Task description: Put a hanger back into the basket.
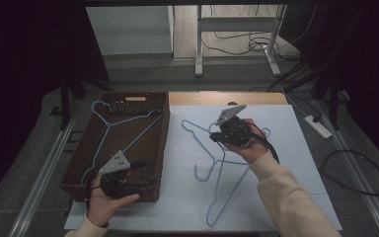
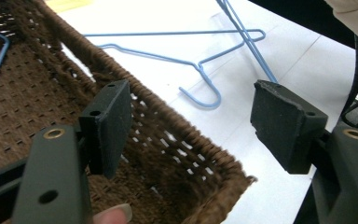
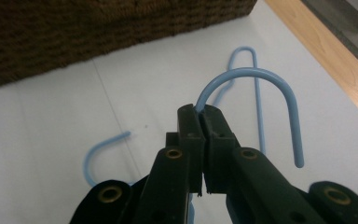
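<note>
A blue wire hanger (image 1: 217, 197) hangs tilted over the white table sheet (image 1: 286, 148), and my right gripper (image 1: 216, 136) is shut on it. In the right gripper view the jaws (image 3: 201, 116) pinch the wire just below its curved hook (image 3: 279, 84). A second blue hanger (image 1: 191, 129) lies flat on the sheet, partly under the first; its hook (image 2: 209, 98) points toward the basket. A third blue hanger (image 1: 123, 123) lies inside the brown wicker basket (image 1: 164, 143). My left gripper (image 1: 147, 173) is open at the basket's near right corner, with nothing between its fingers (image 2: 109, 126).
The basket's woven rim (image 2: 168, 121) runs right in front of the left gripper. A wooden table edge (image 1: 227, 98) shows beyond the sheet. A power strip (image 1: 318, 126) and cables (image 1: 355, 173) lie on the floor to the right. Metal desk legs (image 1: 198, 44) stand behind the table.
</note>
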### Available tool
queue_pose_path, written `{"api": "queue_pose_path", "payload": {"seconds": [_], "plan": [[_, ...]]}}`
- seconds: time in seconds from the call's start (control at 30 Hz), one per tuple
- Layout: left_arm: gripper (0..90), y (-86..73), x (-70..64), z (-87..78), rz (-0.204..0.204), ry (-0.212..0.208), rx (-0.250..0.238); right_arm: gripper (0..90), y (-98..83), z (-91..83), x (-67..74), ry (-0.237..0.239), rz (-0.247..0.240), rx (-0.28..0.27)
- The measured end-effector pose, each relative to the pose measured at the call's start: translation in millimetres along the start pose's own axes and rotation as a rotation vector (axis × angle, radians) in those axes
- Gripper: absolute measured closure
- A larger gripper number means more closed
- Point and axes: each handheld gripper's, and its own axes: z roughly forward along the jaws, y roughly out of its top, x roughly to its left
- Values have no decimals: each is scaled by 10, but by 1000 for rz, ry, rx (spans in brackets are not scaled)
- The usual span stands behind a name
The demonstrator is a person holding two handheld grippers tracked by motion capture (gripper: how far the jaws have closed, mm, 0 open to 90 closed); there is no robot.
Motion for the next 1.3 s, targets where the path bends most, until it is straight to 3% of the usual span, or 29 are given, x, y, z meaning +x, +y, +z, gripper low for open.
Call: {"api": "queue_pose_path", "payload": {"seconds": [0.37, 0.47, 0.7, 1.07, 1.23, 1.3], "plan": [[305, 186, -302, 270, 37, -82, 46, 883, -82, -316, 117, -4, 159, -142], [310, 224, -371, 342, 48, -100, 54, 883, -78, -335, 206, -33, 169, -155], [314, 323, -541, 583, 59, -144, 98, 883, -44, -323, 342, -41, 185, -166], [370, 387, -687, 1046, 31, -179, 220, 883, -12, -338, 452, -45, 212, -202], [538, 382, -703, 1193, 12, -202, 273, 883, 7, -360, 480, -41, 220, -226], [709, 379, -707, 1214, 3, -214, 279, 883, 18, -386, 502, -41, 217, -238]]}}
